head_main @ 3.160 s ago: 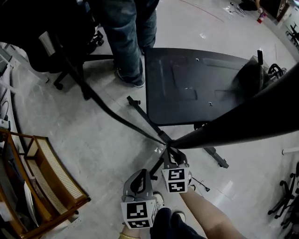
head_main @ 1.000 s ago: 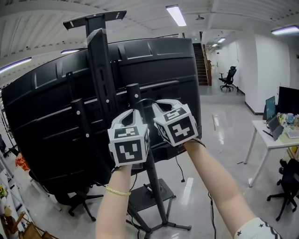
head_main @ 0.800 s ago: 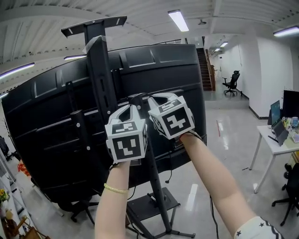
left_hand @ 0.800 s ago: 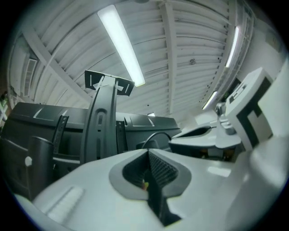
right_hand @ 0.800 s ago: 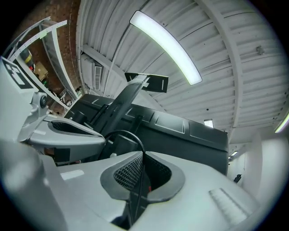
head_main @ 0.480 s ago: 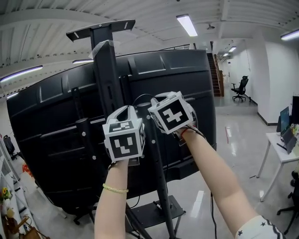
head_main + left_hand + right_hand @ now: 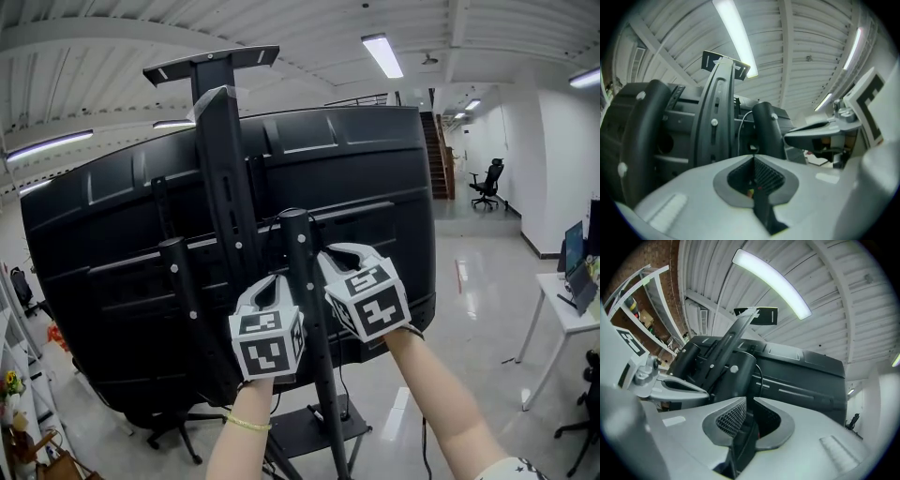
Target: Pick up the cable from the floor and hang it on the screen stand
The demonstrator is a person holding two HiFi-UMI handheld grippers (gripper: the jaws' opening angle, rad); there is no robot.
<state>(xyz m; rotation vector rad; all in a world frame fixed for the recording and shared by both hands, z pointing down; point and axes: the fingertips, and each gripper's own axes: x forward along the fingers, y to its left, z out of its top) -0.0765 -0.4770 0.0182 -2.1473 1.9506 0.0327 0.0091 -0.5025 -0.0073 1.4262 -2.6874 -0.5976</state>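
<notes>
You are holding both tools up at the back of a large black screen (image 7: 366, 178) on its screen stand (image 7: 228, 178). The left tool (image 7: 753, 157) has its jaws pressed together at the tips, with nothing held between them. The right tool (image 7: 746, 401) has its jaws a narrow gap apart. They have just been opening, and no thing sits between the ribbed pads; through the gap only the dark stand shows. Just ahead of both tools stands a thick round black post (image 7: 298, 272) of the stand. The left tool is on its left side and the right tool on its right, so the post rises between the two tips. The cable (image 7: 739, 131) is a thin line starting near the top of that round post. It curves down just beyond the left tool's tips, between the round post and the flat slotted upright (image 7: 716, 112) to the left of it. In the right gripper view the cable shows as a dark arc on the right of the post, just past the tool's tips and clear of its pads. Further left of the left tool is a second round post (image 7: 185, 300). High above both tools, a short crossbar (image 7: 211, 62) caps the flat upright. Far off to the right of the right tool are an office chair (image 7: 488, 182) and the corner of a worktop (image 7: 562, 314).
</notes>
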